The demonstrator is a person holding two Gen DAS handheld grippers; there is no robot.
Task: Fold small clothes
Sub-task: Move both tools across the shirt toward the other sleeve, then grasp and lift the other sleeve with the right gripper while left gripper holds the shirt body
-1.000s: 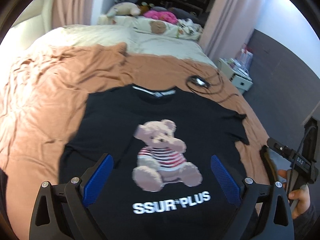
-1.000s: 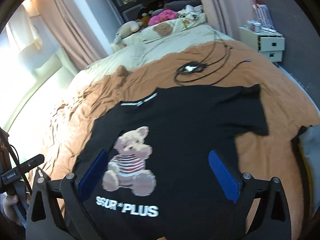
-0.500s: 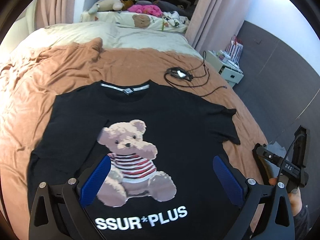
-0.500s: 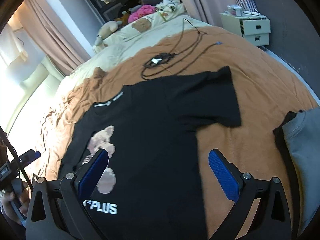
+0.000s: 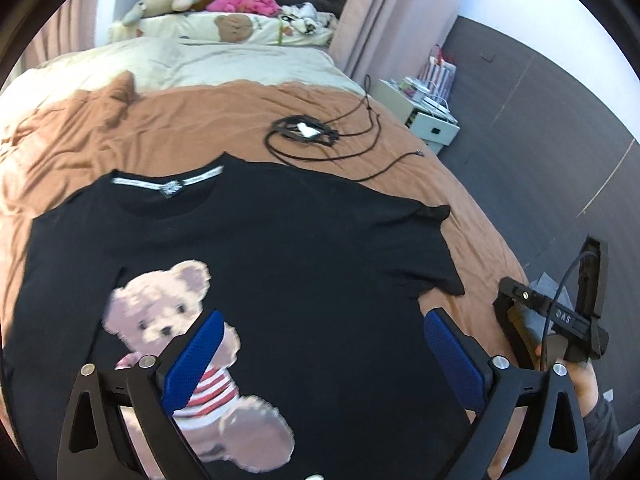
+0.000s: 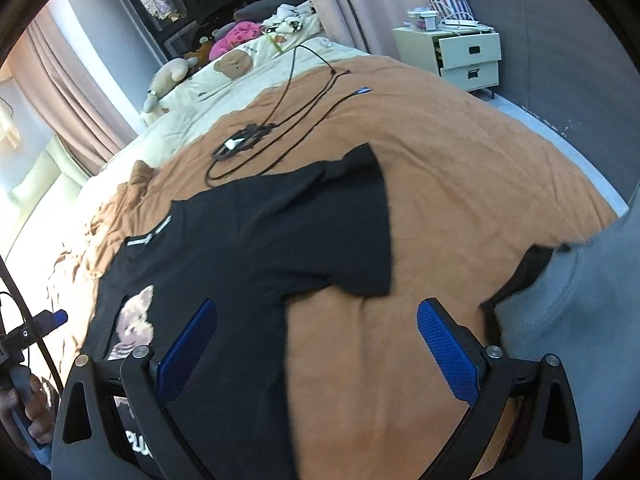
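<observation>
Black tee (image 5: 304,264) flat, grey garment (image 6: 580,300) only in rt view; claws agape

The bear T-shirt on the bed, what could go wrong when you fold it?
The black T-shirt lies flat, and both grippers are open, holding nothing. Two risks:
1. The black cable lies just beyond the collar, so a sweeping fold might snag it.
2. The grey garment sits close to the right gripper, which could pinch it by mistake.
</observation>
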